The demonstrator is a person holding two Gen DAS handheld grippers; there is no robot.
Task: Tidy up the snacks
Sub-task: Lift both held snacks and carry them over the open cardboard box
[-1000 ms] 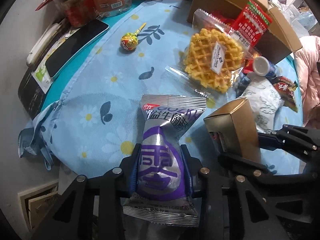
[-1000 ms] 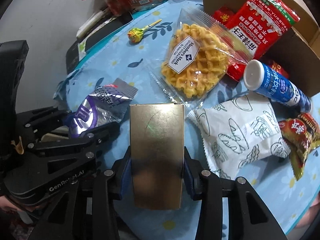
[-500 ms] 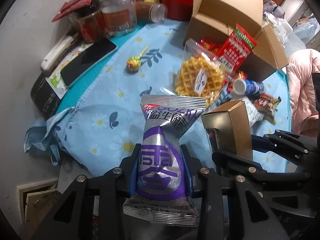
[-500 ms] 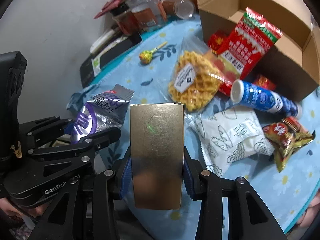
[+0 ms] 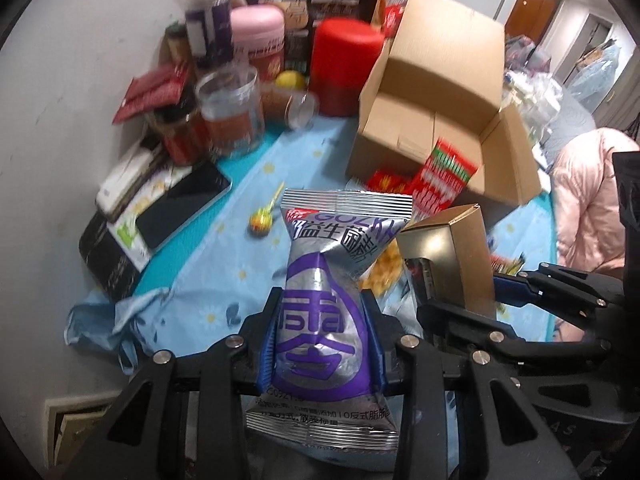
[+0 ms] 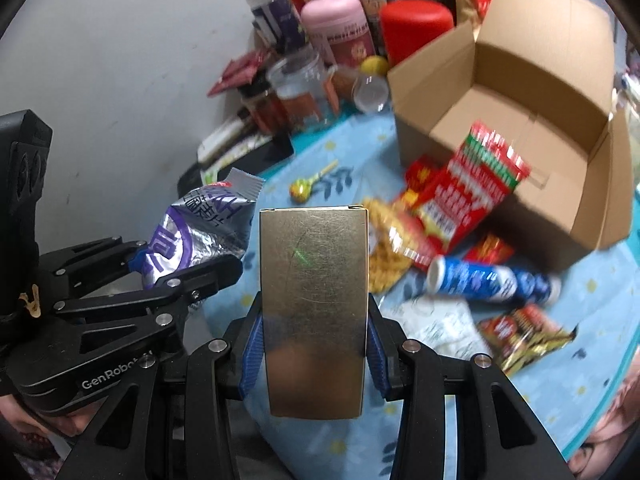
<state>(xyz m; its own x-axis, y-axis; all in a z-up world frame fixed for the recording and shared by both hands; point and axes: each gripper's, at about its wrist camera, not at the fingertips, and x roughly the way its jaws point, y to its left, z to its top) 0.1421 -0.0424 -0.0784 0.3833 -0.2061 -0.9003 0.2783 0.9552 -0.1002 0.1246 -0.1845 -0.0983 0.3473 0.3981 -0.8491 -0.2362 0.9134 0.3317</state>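
Note:
My left gripper [image 5: 322,300] is shut on a silver and purple snack packet [image 5: 328,308], held upright above the table. My right gripper [image 6: 314,300] is shut on a gold cardboard box [image 6: 314,300], which also shows at the right of the left wrist view as the gold box [image 5: 452,256]. The two grippers hang side by side; the packet [image 6: 200,236] appears left of the box in the right wrist view. An open cardboard carton [image 6: 520,128] stands on the blue flowered cloth [image 6: 344,152] beyond them, with a red snack bag [image 6: 472,196] leaning on its front.
On the cloth lie a lollipop [image 6: 304,190], a waffle pack [image 6: 384,240], a blue tube [image 6: 488,278], a white bread bag [image 6: 444,324] and a small red packet [image 6: 520,332]. Jars [image 5: 232,116], a pink canister [image 5: 258,36], a red canister [image 5: 344,64] and a phone [image 5: 180,208] crowd the far left.
Both grippers have risen with their loads and tilted up, so the table looks smaller and the carton and back-row jars have come into view. Neither grip has changed.

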